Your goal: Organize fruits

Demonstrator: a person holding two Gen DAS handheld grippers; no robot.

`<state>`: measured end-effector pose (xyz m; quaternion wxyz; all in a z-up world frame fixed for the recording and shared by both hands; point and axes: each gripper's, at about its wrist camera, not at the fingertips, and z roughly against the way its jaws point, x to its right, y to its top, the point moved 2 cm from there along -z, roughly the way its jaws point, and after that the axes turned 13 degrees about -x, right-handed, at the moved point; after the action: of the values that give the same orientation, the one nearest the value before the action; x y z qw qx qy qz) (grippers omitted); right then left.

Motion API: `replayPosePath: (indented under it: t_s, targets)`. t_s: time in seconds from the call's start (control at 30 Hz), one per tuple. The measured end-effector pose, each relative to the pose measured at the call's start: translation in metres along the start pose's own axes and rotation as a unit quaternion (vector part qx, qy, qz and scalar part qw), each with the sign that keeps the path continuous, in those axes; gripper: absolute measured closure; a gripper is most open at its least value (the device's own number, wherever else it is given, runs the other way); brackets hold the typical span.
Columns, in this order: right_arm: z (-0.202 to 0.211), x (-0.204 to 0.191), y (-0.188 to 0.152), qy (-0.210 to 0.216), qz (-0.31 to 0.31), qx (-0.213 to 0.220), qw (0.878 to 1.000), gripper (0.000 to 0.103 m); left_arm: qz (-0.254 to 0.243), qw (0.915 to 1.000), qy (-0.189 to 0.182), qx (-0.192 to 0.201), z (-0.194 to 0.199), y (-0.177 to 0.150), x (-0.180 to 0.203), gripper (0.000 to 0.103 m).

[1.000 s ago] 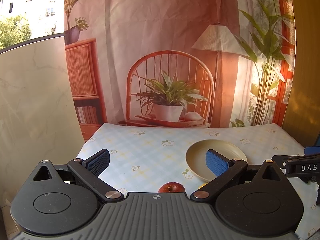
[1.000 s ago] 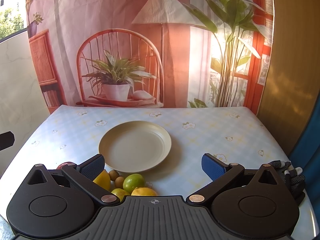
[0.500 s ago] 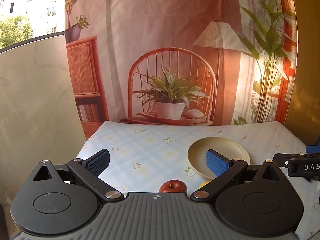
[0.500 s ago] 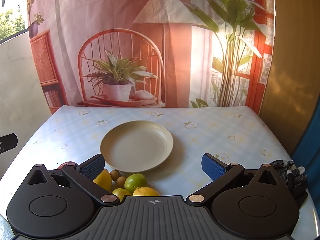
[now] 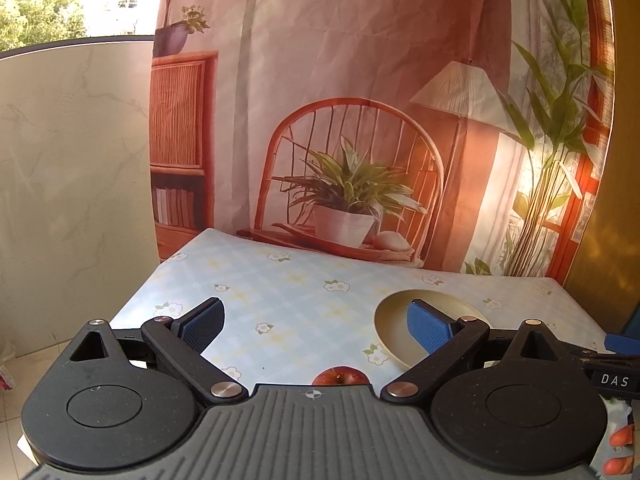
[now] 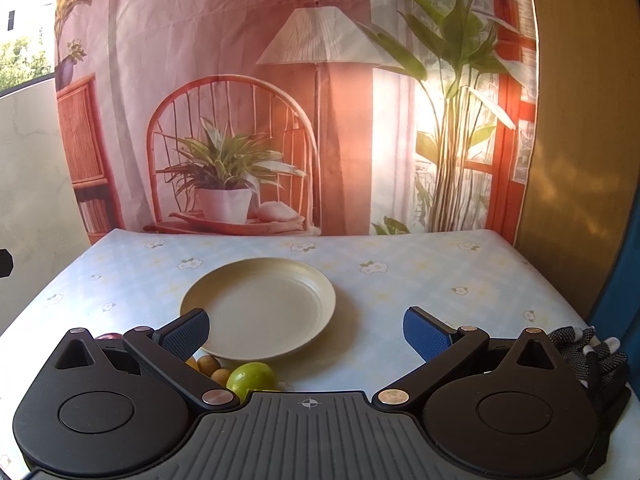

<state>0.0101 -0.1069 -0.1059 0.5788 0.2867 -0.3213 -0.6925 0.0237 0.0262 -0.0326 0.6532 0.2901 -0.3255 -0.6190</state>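
A cream plate [image 6: 260,308] lies empty in the middle of the flowered tablecloth [image 6: 420,272]; the left wrist view shows the plate [image 5: 394,320] at the right, partly behind a finger. A red apple [image 5: 340,376] peeks over the left gripper's body. In the right wrist view a green lime [image 6: 252,376] and small brown fruits [image 6: 210,364] sit just in front of the plate, partly hidden; a sliver of the apple [image 6: 109,336] shows at the left. My left gripper [image 5: 316,326] and my right gripper [image 6: 306,330] are both open, holding nothing, above the table's near side.
A printed backdrop [image 6: 280,100] hangs at the table's far edge. A black dotted glove [image 6: 592,356] lies at the near right corner. A marble-look wall [image 5: 72,200] stands to the left. The other gripper's body [image 5: 612,376] shows at the right of the left wrist view.
The left gripper has tilted up and swung left, so plate and apple sit lower. The right gripper moved in over the fruit, hiding the yellow ones. Both stayed open.
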Motion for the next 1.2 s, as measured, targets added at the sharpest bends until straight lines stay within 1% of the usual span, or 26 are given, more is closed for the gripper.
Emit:
replayPosePath:
  t_s: [0.07,0.17,0.23,0.3,0.37,0.43,0.53,0.63,0.77,0.87,1.0,1.07,1.13,1.2]
  targets:
    - [-0.005,0.001,-0.008,0.005,-0.007,0.01,1.0,0.0,0.002,1.0,-0.006,0.0,-0.005,-0.003,-0.002,0.004]
    - [-0.007,-0.002,-0.02,0.005,-0.001,0.055,0.999,0.0,-0.01,0.9998,-0.001,0.017,-0.011,-0.008,-0.002,0.004]
    - [-0.011,-0.006,-0.025,0.001,0.019,0.06,0.998,0.0,-0.018,0.9993,0.009,0.032,-0.013,-0.011,-0.001,0.004]
    - [-0.015,-0.007,-0.029,0.006,0.025,0.063,0.998,0.0,-0.022,0.999,0.012,0.037,-0.015,-0.014,0.0,0.004]
    - [-0.02,-0.005,-0.031,0.018,0.022,0.058,0.998,0.0,-0.02,0.9995,0.006,0.022,-0.021,-0.016,-0.001,0.004]
    - [-0.024,-0.004,-0.032,0.019,0.018,0.046,0.999,0.0,-0.017,0.9998,-0.005,0.004,-0.027,-0.017,-0.002,0.004]
    - [-0.028,-0.002,-0.034,0.018,0.02,0.031,0.999,0.0,-0.023,0.9995,-0.019,-0.012,-0.033,-0.022,-0.002,0.004]
    - [-0.031,-0.002,-0.034,0.014,0.024,0.018,0.999,0.0,-0.028,0.9992,-0.014,-0.025,-0.037,-0.025,-0.002,0.004]
    - [-0.032,-0.004,-0.036,0.024,0.027,0.01,0.999,0.0,-0.021,0.9991,-0.013,-0.035,-0.038,-0.024,-0.007,0.003]
    - [-0.032,-0.01,-0.035,0.04,0.039,0.007,0.998,0.0,-0.031,0.9984,0.005,-0.048,-0.039,-0.02,-0.011,0.003]
    - [-0.032,-0.027,-0.035,0.056,0.063,-0.003,0.996,0.0,-0.05,0.998,0.016,-0.036,-0.031,-0.018,-0.019,0.003]
    - [-0.032,-0.037,-0.035,0.07,0.075,-0.006,0.995,0.0,-0.05,0.998,0.012,-0.038,-0.027,-0.016,-0.026,0.004]
    - [-0.033,-0.047,-0.034,0.097,0.084,-0.015,0.992,0.0,-0.046,0.9979,0.004,-0.046,-0.025,-0.015,-0.035,0.004]
    - [-0.032,-0.057,-0.033,0.121,0.091,-0.022,0.988,0.0,-0.052,0.9974,0.0,-0.049,-0.023,-0.016,-0.042,0.004]
